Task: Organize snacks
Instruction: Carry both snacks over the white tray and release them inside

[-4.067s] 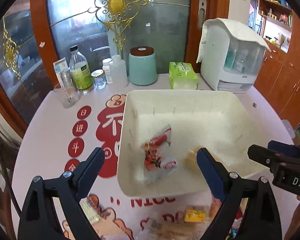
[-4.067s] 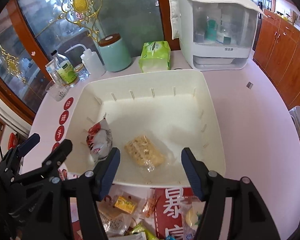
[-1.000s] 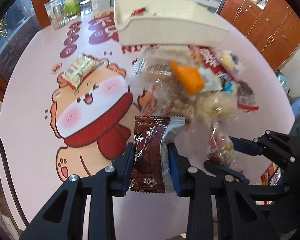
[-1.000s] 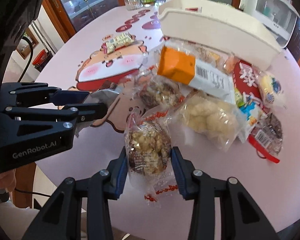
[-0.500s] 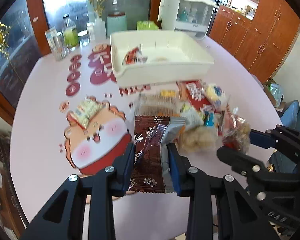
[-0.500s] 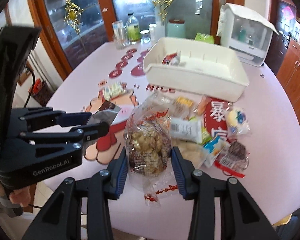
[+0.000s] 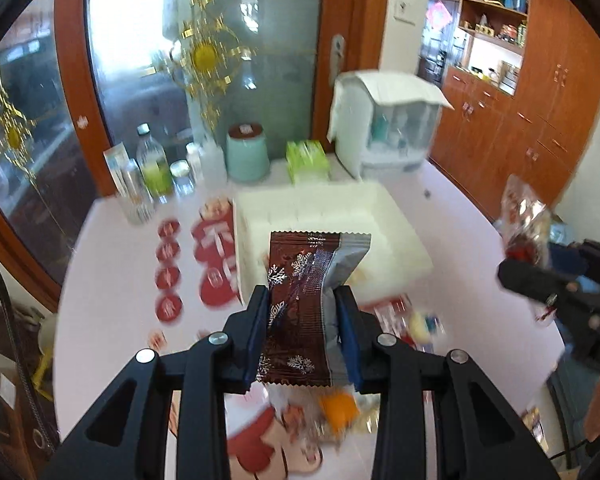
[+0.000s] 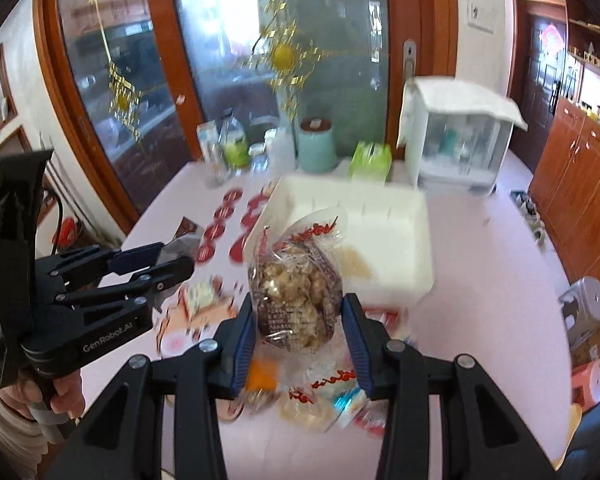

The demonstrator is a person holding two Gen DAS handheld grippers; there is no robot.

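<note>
Left hand-held gripper (image 7: 303,320) clamping brown snack packet (image 7: 304,312), white bin (image 7: 396,236) beyond, pink table (image 7: 108,280)

- Left wrist view: rides above the left claw (image 7: 303,316), looking down and forward over the tabletop (image 7: 108,280) toward the far glass door (image 7: 204,40).
- Right wrist view: same tilt, set further right; the left claw (image 8: 168,264) shows at its left edge.
- Shared: white bin (image 7: 384,216) (image 8: 404,216), mint jar (image 7: 247,156) (image 8: 317,148), far tabletop edge.
- Both blurred.
</note>
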